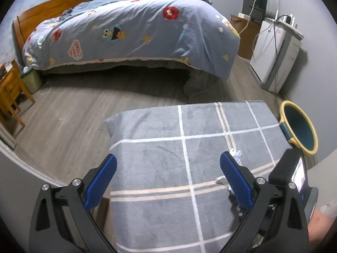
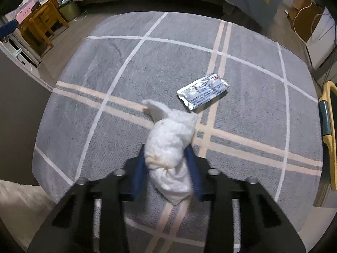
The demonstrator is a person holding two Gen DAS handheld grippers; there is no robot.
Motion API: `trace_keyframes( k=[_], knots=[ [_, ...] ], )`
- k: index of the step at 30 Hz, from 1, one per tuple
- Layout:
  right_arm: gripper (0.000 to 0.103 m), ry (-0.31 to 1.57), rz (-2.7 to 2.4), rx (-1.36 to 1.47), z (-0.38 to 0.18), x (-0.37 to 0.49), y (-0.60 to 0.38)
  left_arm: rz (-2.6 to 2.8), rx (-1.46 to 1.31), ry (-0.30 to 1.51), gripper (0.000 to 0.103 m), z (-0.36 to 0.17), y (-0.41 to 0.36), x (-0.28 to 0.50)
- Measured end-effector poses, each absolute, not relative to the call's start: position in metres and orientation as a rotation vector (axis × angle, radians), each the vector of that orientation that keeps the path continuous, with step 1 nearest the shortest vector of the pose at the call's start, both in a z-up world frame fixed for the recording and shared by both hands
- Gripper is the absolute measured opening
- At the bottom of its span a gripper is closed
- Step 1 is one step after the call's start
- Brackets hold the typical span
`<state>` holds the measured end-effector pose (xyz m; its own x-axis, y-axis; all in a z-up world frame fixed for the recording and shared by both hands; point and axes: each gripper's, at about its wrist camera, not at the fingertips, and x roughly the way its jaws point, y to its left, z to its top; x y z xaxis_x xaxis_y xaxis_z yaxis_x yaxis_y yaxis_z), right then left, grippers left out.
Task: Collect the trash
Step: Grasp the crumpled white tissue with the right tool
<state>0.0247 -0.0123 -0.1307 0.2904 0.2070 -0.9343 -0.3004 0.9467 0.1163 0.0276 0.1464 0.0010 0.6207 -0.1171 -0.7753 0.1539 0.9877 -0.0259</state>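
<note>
L gripper (image 1: 167, 181): fingers spread wide, nothing btwn them, over the grey checked cloth (image 1: 160, 154) covering the desk. R gripper (image 2: 168, 168): blue fingers (image 2: 138, 175) pinched onto a crumpled white tissue wad (image 2: 170, 147), which lies on the cloth. Silver foil wrapper (image 2: 203, 91) flat on the cloth just beyond the wad, to its right. Yellow-rimmed bin (image 1: 300, 126) at the desk's right edge.

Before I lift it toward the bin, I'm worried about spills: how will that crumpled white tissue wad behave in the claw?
Probably soft and light: the tissue wad bulges between the right claw. Its loose ends look likely to flop. The stains suggest dampness, so it may tear.
</note>
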Motion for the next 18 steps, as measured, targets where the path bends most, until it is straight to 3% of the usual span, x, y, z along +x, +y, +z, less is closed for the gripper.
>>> trace_keyframes(
  k=[5,13,18],
  knots=[
    [0.026,1.211,0.312,-0.066,-0.105,0.026,-0.026,-0.173,0.044,0.885,0.097,0.003,0.139,0.028],
    [0.026,1.130,0.291,-0.147,-0.019,0.046,-0.076,-0.192,0.047,0.903,0.097,-0.013,0.115,0.035],
    [0.026,1.079,0.248,-0.096,-0.017,0.056,-0.117,-0.227,0.107,0.934,0.096,-0.043,0.078,0.044]
  ],
)
